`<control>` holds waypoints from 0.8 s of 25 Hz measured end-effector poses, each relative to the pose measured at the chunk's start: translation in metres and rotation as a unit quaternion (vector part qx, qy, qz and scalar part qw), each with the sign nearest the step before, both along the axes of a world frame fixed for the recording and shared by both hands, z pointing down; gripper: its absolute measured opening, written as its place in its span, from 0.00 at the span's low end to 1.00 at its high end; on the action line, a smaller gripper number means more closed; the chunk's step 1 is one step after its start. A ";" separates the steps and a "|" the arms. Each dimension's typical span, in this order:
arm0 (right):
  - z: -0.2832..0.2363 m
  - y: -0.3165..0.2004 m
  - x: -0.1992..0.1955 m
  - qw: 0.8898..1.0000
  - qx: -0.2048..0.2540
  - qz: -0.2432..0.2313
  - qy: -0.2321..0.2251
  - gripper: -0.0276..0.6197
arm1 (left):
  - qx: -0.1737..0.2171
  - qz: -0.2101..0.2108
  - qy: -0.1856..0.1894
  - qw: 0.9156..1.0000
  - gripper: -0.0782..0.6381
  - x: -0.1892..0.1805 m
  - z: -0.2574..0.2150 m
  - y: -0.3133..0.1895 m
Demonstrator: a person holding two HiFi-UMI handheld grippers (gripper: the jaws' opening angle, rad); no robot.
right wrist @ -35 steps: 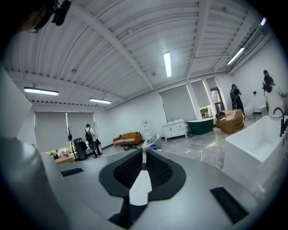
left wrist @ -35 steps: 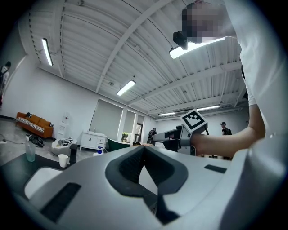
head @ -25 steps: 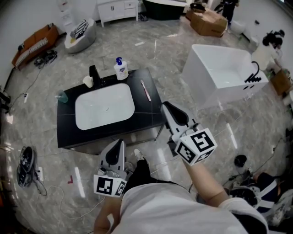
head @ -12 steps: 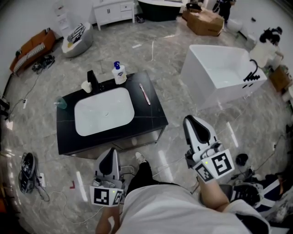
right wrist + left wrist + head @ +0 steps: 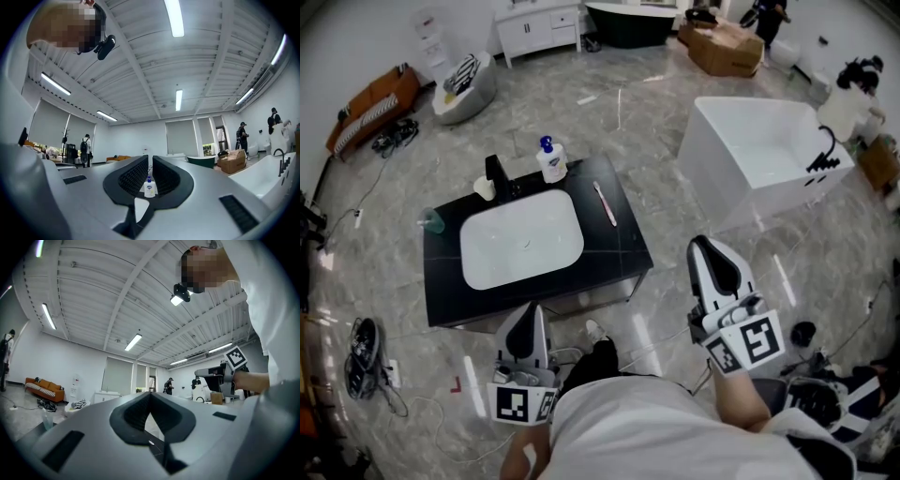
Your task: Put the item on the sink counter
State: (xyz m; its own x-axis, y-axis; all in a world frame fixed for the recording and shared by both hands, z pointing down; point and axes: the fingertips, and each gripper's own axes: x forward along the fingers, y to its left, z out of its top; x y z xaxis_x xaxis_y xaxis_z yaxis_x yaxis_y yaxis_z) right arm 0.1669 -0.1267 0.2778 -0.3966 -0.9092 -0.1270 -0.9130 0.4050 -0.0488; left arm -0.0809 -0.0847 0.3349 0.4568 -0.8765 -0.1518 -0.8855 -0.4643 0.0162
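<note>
Both tools are held empty, short of the sink worktop [image 5: 623, 251]: left tool [image 5: 531, 309] closed, right tool [image 5: 704, 243] slightly parted. A pink toothbrush [image 5: 605, 202] lies beside the basin [image 5: 522, 239]; a careless swing could knock it off.

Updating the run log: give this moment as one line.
left gripper: shut, empty | right gripper: slightly open, empty | both short of sink counter | pink toothbrush, soap bottle on counter

A white rectangular freestanding bathtub [image 5: 705, 173] stands on the grey marble floor [image 5: 656, 122]. Beyond it sit a brown cardboard box [image 5: 727, 45] and (far left) an orange sofa [image 5: 370, 105].
</note>
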 end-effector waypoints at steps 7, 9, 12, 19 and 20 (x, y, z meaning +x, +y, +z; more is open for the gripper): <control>0.002 -0.006 -0.012 1.000 0.000 -0.017 -0.005 0.12 | -0.001 -0.013 0.001 1.000 0.11 -0.006 -0.001 0.004; 0.005 -0.002 -0.012 1.000 -0.005 -0.019 -0.006 0.13 | -0.006 -0.014 0.003 1.000 0.11 -0.006 0.002 0.008; 0.012 0.006 -0.010 1.000 -0.014 -0.018 -0.005 0.13 | -0.013 -0.015 0.005 1.000 0.11 -0.004 0.007 0.014; 0.017 0.022 -0.003 1.000 -0.023 -0.016 -0.011 0.13 | -0.019 -0.008 0.010 1.000 0.11 0.005 0.014 0.026; 0.016 0.024 -0.001 1.000 -0.022 -0.016 -0.014 0.13 | -0.020 -0.008 0.010 1.000 0.11 0.006 0.014 0.027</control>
